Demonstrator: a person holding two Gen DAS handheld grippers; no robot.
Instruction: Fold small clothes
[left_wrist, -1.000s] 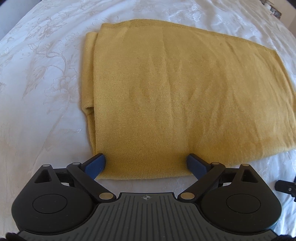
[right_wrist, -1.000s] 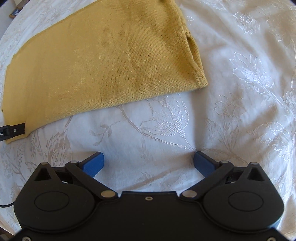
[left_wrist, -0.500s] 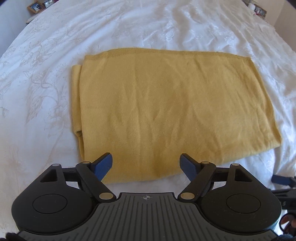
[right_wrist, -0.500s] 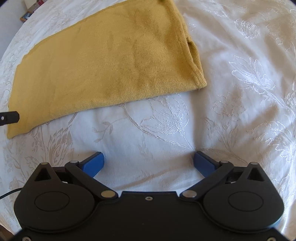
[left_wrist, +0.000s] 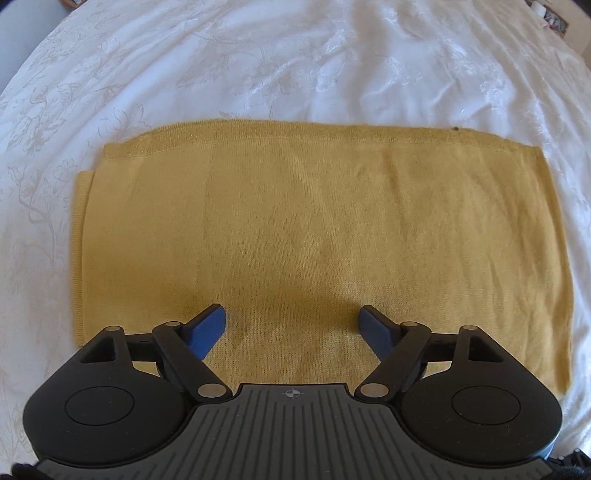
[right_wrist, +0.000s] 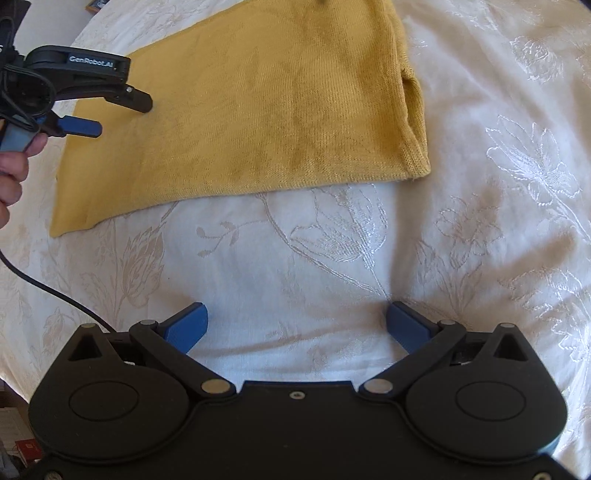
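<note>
While the folded yellow garment (left_wrist: 317, 236) lies flat on the white bedspread (left_wrist: 295, 66), your left gripper (left_wrist: 291, 325) hovers over its near edge, jaws released; your right gripper (right_wrist: 295, 325) gapes empty over bare bedspread.

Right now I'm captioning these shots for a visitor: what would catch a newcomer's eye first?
The mustard-yellow cloth, folded into a flat rectangle, stands out on the white flowered bedspread. The left gripper hangs open above the cloth's near edge, holding nothing. The right gripper is open too, over bare bedspread in front of the cloth.
</note>
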